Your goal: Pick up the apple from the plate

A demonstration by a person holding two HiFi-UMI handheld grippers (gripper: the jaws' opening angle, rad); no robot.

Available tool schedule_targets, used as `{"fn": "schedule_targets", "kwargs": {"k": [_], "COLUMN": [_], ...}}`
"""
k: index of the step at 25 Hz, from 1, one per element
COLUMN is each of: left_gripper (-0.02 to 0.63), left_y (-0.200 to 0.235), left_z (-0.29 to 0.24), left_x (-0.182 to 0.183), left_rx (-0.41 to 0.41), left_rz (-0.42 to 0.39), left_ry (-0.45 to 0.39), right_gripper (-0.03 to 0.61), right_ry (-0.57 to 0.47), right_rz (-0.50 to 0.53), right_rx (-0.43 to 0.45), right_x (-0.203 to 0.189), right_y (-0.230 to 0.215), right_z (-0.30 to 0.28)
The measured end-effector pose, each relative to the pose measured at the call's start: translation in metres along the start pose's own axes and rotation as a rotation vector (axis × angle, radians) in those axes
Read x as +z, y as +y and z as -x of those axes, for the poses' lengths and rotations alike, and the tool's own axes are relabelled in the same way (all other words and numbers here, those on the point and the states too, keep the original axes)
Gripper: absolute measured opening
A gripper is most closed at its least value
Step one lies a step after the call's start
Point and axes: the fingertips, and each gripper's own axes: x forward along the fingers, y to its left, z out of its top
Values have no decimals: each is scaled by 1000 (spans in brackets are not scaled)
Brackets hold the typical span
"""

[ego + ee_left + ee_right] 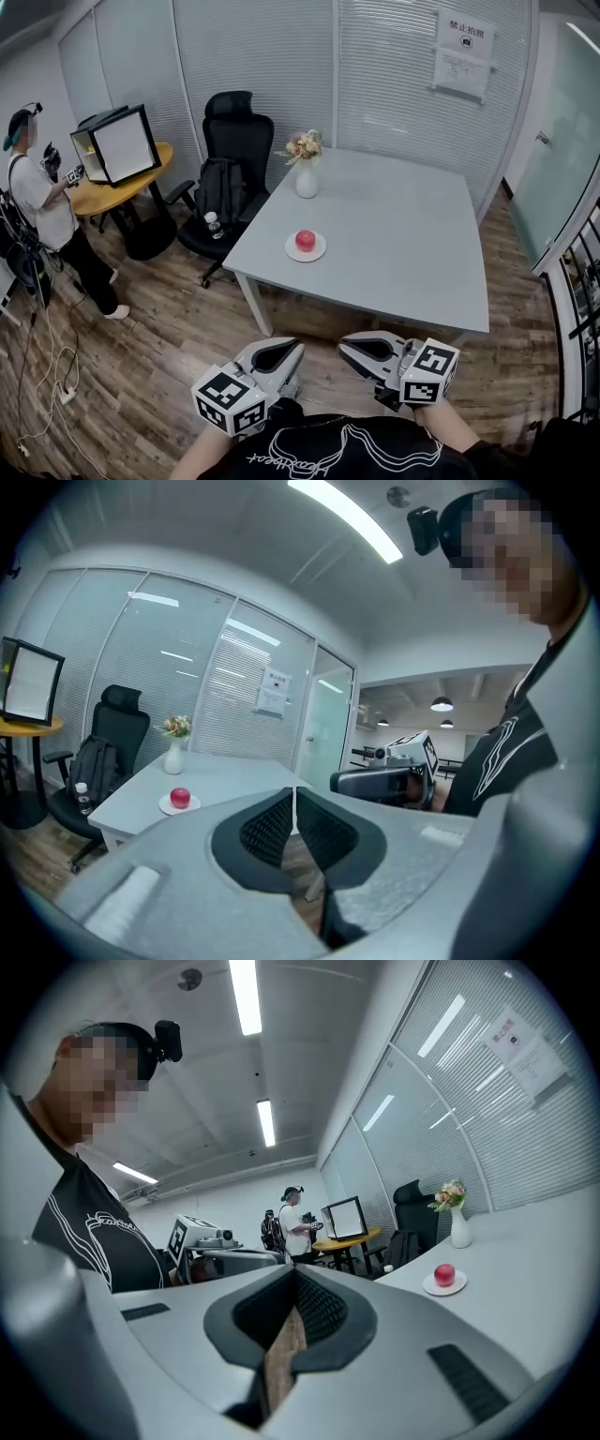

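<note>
A red apple (pixel 305 240) lies on a small white plate (pixel 292 252) near the left front edge of the grey table (pixel 403 244). Both grippers hang low in front of my body, short of the table and well apart from the apple. My left gripper (pixel 297 347) is shut with nothing in it, and my right gripper (pixel 343 346) looks shut and empty too. From the left gripper (pixel 295 795) the apple (pixel 180 797) and plate (pixel 165 807) appear far off to the left. The right gripper (pixel 294 1274) has the apple (pixel 444 1274) far off to its right.
A white vase of flowers (pixel 307 176) stands on the table behind the plate. A black office chair (pixel 234 141) holding a backpack is at the table's left. Farther left, a person (pixel 42 211) stands by a round yellow table (pixel 112 192) bearing a box. Cables (pixel 47 375) trail on the wooden floor.
</note>
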Motion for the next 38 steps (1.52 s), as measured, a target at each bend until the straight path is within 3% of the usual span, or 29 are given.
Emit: {"fn": "schedule_targets", "kwargs": {"k": [21, 28, 34, 38], "left_gripper": [17, 17, 23, 103], "left_y": [232, 286, 321, 333], "left_z": [-120, -157, -195, -217], "left_x": [71, 68, 58, 39], "left_rx": [-171, -251, -268, -306], "left_rz": [-24, 20, 23, 18], "left_ry": [66, 95, 140, 182], "right_gripper": [8, 8, 8, 8], "right_ry": [-47, -74, -82, -72], "right_rz": [-84, -148, -206, -251], "right_rx": [-208, -289, -340, -379], "right_x": [72, 69, 57, 40], "right_y": [-206, -264, -302, -326], "right_z": [-142, -164, -169, -172]}}
